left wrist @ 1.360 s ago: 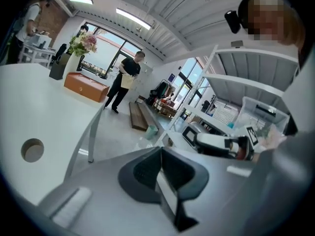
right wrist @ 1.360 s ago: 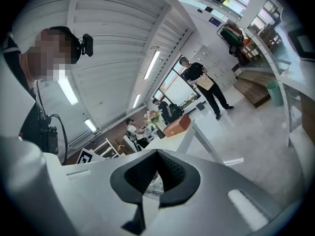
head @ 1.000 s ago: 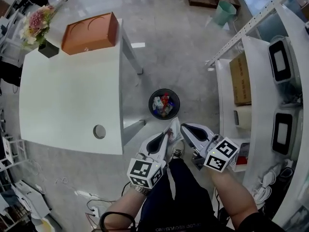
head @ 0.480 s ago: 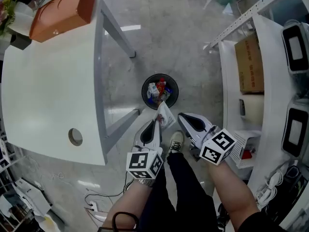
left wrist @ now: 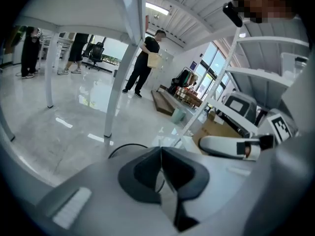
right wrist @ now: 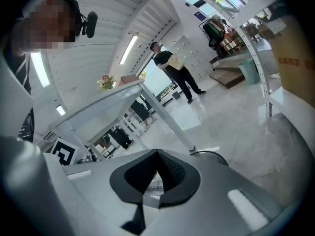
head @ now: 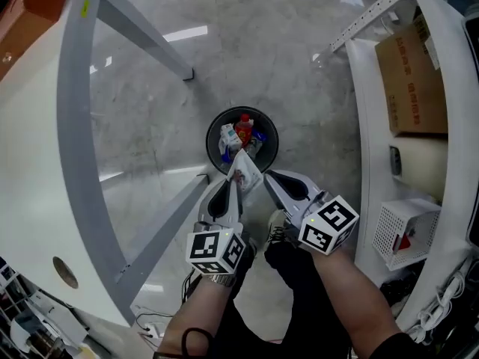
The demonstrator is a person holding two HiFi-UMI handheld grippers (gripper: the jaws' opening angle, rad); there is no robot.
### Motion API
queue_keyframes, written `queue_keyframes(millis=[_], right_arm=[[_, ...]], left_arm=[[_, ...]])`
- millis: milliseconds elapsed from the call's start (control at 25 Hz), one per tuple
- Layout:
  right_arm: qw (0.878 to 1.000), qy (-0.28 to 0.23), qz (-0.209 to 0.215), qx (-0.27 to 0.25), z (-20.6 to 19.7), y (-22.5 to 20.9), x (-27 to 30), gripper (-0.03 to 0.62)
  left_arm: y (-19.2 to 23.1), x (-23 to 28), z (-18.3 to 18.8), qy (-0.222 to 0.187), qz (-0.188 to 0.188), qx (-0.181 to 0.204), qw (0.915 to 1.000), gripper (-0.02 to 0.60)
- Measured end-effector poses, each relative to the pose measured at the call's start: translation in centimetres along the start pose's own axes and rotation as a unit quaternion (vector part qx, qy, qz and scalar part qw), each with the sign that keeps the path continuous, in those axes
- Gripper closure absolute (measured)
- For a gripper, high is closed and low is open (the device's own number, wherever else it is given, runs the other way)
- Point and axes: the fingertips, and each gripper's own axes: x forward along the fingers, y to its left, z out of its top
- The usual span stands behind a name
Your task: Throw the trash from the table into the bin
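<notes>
Now a thin, crinkly wrapper [head: 245, 175] hangs over the round black bin [head: 212, 134].

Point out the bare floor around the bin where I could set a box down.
Bare floor lies beyond the bin, between the table leg and the shelf post, and left of the bin, up to the table edge. Crowded: the bin's near side, with the left hand-held gripper, right hand-held gripper, wrapper and shoe.

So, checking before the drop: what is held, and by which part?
A white printed plastic wrapper, pinched at its lower edge between the shut jaws of both the left gripper and the right gripper.
</notes>
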Motion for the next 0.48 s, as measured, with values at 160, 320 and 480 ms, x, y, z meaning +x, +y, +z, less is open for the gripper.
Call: queue_keyframes(millis=[160, 320, 480], right_arm=[[1.000, -0.004, 0.002, 0.000, -2.2, -2.8, 2.7, 0.594], [1.000, -0.001, 0.000, -0.001, -3.8, -4.8, 4.2, 0.594], [1.000, -0.002, -0.004, 0.001, -4.2, -5.3, 4.7, 0.594]], left_arm=[[2.8, 3.7, -2.7, 0.008, 0.001, 0.007, 0.9999, 0.574], [5.0, 6.1, -4.8, 0.022, 0.004, 0.017, 0.9996, 0.574], [6.1, 7.4, -6.3, 0.043, 0.008, 0.028, 0.9986, 0.523]])
